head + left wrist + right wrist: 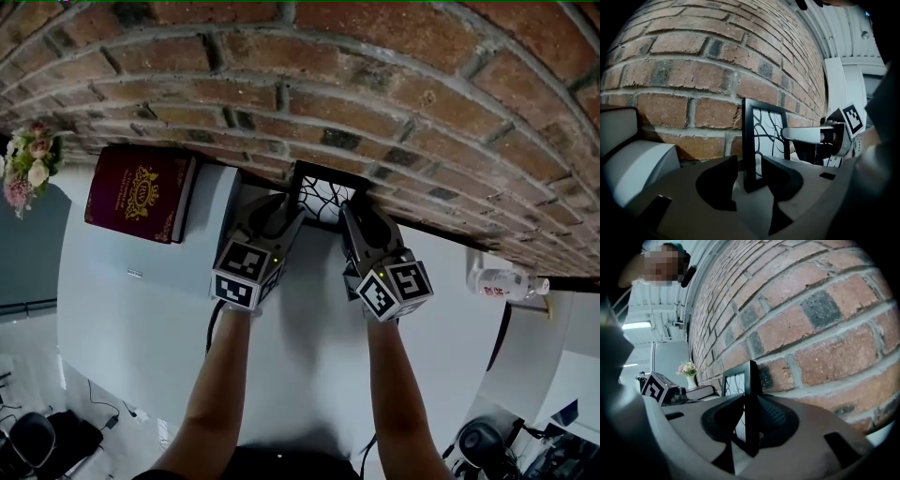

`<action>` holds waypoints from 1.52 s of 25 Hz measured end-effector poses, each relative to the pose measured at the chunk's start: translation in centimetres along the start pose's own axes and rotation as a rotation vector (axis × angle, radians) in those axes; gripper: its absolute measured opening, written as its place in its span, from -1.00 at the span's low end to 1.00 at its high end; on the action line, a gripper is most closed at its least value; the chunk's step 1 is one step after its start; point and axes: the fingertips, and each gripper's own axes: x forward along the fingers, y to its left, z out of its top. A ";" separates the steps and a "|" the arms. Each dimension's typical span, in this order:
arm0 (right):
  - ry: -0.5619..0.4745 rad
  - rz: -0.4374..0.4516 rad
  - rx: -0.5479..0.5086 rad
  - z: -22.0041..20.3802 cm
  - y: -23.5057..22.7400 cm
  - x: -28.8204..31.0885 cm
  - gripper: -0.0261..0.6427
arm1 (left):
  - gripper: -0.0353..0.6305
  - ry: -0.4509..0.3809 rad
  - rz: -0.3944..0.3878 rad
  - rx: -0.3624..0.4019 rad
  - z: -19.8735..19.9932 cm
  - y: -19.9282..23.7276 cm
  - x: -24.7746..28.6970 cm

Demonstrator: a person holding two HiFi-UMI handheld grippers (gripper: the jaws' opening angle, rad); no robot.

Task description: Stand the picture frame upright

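Note:
A small black picture frame (328,195) with a white branch-pattern print stands upright on the white table (309,319), its back against the brick wall (375,84). My left gripper (286,204) reaches its left edge and my right gripper (354,214) its right edge. In the left gripper view the frame's side bar (751,145) stands between the jaws of the left gripper (750,177), with a clear gap on the left side. In the right gripper view the frame (751,399) is seen edge-on between the jaws of the right gripper (749,427), with a pale sliver showing beside it.
A maroon book (139,192) lies at the wall to the left, past it a vase of pink flowers (28,164). A small bottle (502,281) lies at the table's right edge. Chairs and cables show on the floor below.

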 end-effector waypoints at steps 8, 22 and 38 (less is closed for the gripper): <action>-0.005 -0.030 0.026 -0.1 -0.2 -0.1 -0.59 | -0.37 -0.040 0.004 -0.023 1.1 0.0 -0.4; -0.011 -0.057 0.041 -0.1 0.0 -1.5 -0.50 | -0.37 -0.054 0.005 -0.003 1.8 -1.0 -1.2; -0.002 -0.116 0.077 -0.4 0.5 -4.0 -0.86 | -0.69 -0.067 0.022 -0.007 1.8 -1.8 -3.9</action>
